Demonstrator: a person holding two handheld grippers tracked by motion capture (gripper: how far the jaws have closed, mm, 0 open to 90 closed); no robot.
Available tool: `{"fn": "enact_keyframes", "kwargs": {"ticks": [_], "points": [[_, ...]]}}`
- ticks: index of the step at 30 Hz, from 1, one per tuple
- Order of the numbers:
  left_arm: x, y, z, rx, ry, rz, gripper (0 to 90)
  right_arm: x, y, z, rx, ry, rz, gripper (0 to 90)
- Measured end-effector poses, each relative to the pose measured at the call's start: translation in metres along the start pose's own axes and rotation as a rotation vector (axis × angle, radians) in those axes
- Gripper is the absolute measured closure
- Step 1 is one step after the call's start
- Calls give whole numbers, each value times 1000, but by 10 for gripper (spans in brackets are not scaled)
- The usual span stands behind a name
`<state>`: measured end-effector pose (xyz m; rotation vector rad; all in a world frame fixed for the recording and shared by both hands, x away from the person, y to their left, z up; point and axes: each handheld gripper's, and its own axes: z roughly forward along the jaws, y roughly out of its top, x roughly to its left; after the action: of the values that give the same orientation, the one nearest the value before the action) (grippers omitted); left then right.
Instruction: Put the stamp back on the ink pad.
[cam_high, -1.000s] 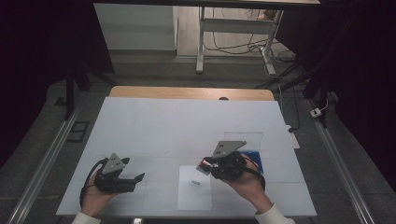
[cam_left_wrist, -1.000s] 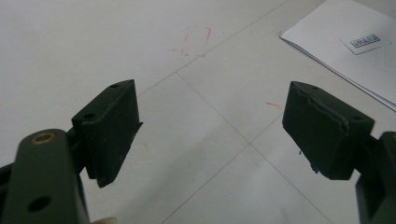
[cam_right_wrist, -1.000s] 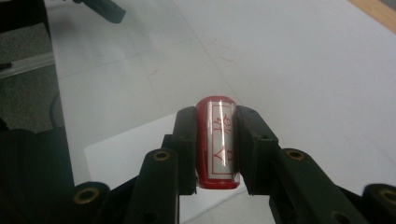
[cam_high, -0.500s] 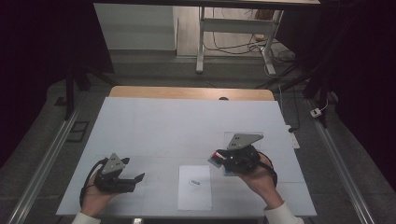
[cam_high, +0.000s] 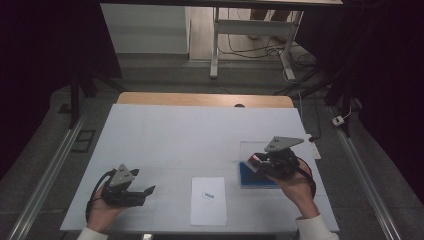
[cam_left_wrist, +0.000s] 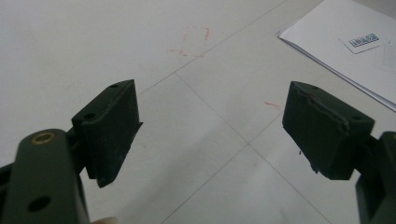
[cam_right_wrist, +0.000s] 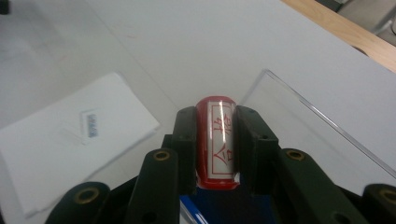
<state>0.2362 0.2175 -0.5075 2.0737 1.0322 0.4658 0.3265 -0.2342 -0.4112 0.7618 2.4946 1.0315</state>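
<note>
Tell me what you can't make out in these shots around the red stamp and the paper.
- Bottom face of the red stamp: right gripper view, hidden by the right gripper clamping it.
- Blue print on the small label on the paper: high view, too small; blurred in both gripper views.
- Blue pad: high view, partly covered by the gripper and hand.
- Clear lid: right gripper view, cut off by the right edge.

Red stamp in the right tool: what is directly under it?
Under the red stamp, clamped in the right tool, lies a blue pad in a clear case. The tool and hand cover most of the pad, so whether stamp and pad touch cannot be told.
</note>
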Motion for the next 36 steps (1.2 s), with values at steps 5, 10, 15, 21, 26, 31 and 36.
{"fn": "enact_keyframes", "kwargs": {"ticks": [5,10,15,21,26,31,36], "points": [[1,0,-1,-5,-8,-7,190,-12,-12,2,65,-50,12,700],[3,1,2,-3,-14,-16,189,-22,-24,9,112,-80,34,700],[1,1,3,0,-14,-17,189,-27,-32,15,144,-91,49,700],[1,1,2,-2,-13,-13,189,-26,-35,22,177,-85,32,700],[2,2,5,0,-17,-14,189,-25,-40,31,203,-81,25,700],[2,2,7,7,-18,-9,189,-24,-43,37,213,-67,24,700],[1,2,6,7,-19,-5,189,-24,-44,38,206,-64,21,699]]}}
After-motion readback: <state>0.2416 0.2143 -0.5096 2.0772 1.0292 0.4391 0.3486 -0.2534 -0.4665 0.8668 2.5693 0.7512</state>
